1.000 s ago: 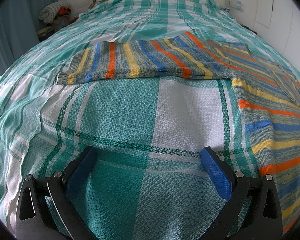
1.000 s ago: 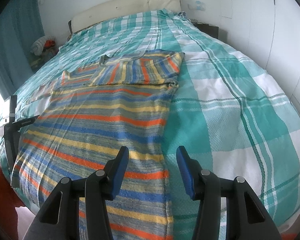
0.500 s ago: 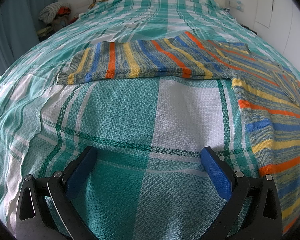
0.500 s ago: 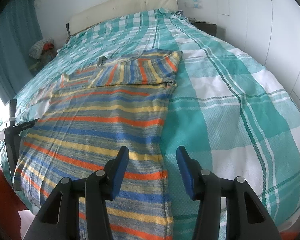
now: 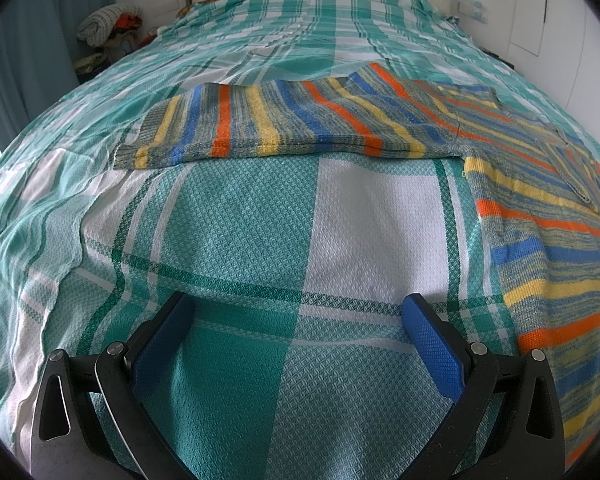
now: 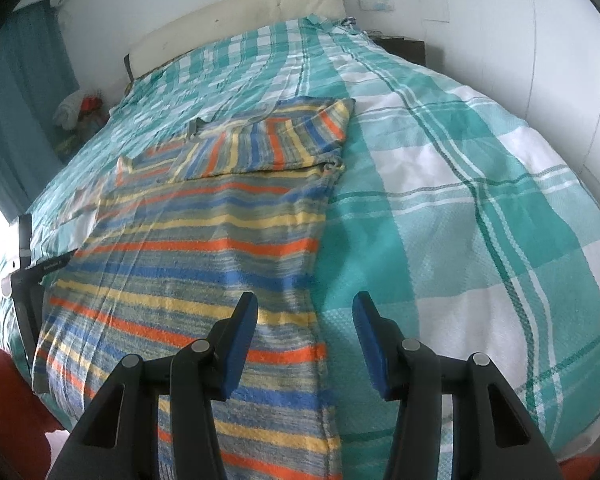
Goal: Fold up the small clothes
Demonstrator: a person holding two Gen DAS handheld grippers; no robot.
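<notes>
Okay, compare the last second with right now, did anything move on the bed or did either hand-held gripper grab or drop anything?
Only the right wrist view shifted and tilted a little; nothing was taken hold of or let go. The striped sweater lies spread flat on the checked bedspread as before, one sleeve stretched out sideways. The left hand-held gripper stays wide open over bare bedspread, and the right hand-held gripper stays open above the sweater's edge.

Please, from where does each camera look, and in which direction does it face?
Left wrist: sits on the left hand-held gripper, looks down over the checked bedspread at the sweater's spread sleeve; shows its open blue-padded fingers.
Right wrist: sits on the right hand-held gripper, looks along the striped sweater toward the headboard; shows its open fingers, and the left hand-held gripper at the left edge.
Shared: sweater, bedspread, headboard.
</notes>
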